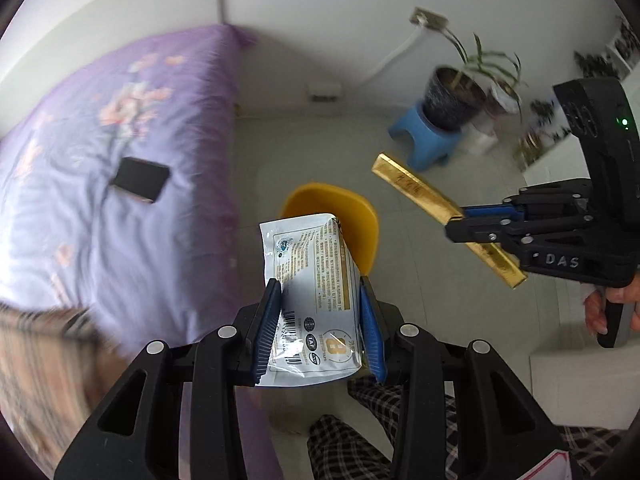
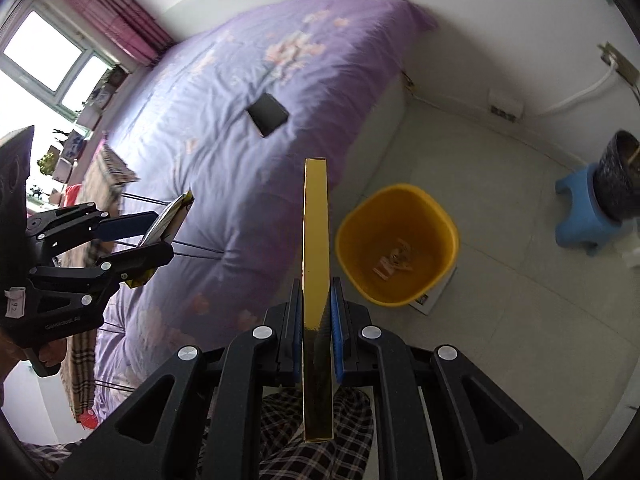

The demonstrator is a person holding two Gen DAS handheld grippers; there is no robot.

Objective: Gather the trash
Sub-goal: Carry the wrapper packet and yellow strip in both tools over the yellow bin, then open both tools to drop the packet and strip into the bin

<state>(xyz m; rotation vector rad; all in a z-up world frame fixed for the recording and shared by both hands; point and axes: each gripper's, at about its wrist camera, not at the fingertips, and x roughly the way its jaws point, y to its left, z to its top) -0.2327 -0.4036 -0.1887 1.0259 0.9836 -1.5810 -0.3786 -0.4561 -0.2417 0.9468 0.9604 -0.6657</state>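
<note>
- Trash is held in both grippers: a white printed packet in the left gripper and a long gold box in the right gripper.
- Left wrist view: the packet sits between the two blue pads, clamped from both sides, its printed face and barcode toward the camera, its top end reaching in front of the yellow bin.
- Right wrist view: the same packet is seen edge-on in the left gripper, with a yellow underside that the left view does not show.
- Right wrist view: the gold box stands narrow and upright between the closed blue pads, sticking out beyond them at both ends.
- Left wrist view: the gold box is seen along its length, tilted across the floor area, gripped near its middle by the right gripper.
- Only the right wrist view looks into the yellow bin: some crumpled scraps lie at its bottom. It stands on the tiled floor beside the bed, over a flat white item.
- A black rectangular object lies on the purple floral bedcover in both views.
- A blue stool carrying a dark plant pot stands near the wall.
- Window and reddish curtains appear only in the right wrist view.
- Plaid trousers show beneath both grippers.
</note>
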